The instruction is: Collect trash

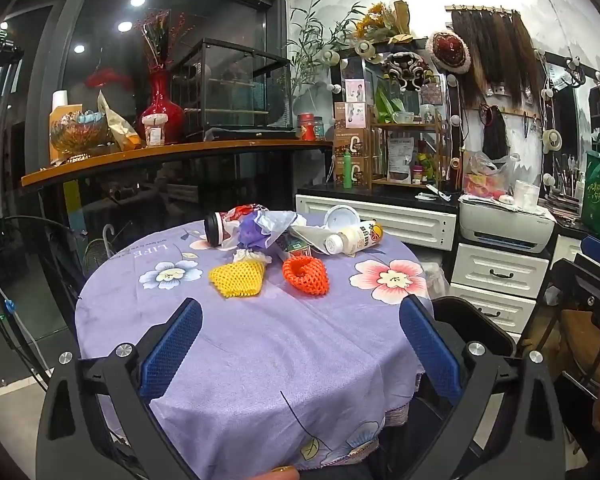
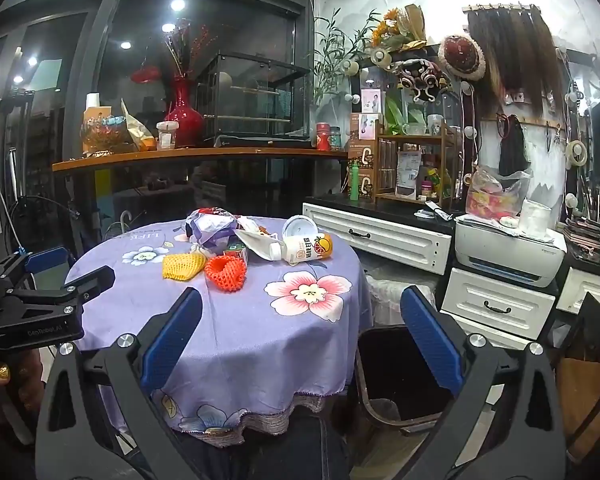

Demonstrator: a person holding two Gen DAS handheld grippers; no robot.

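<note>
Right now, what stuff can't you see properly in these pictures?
- Dark bin, right wrist view: its bottom is too dark to see, and the right gripper finger covers one side.
- Small green carton, left wrist view: half buried under crumpled wrappers.
- Bottle label, both views: print too small to read.
</note>
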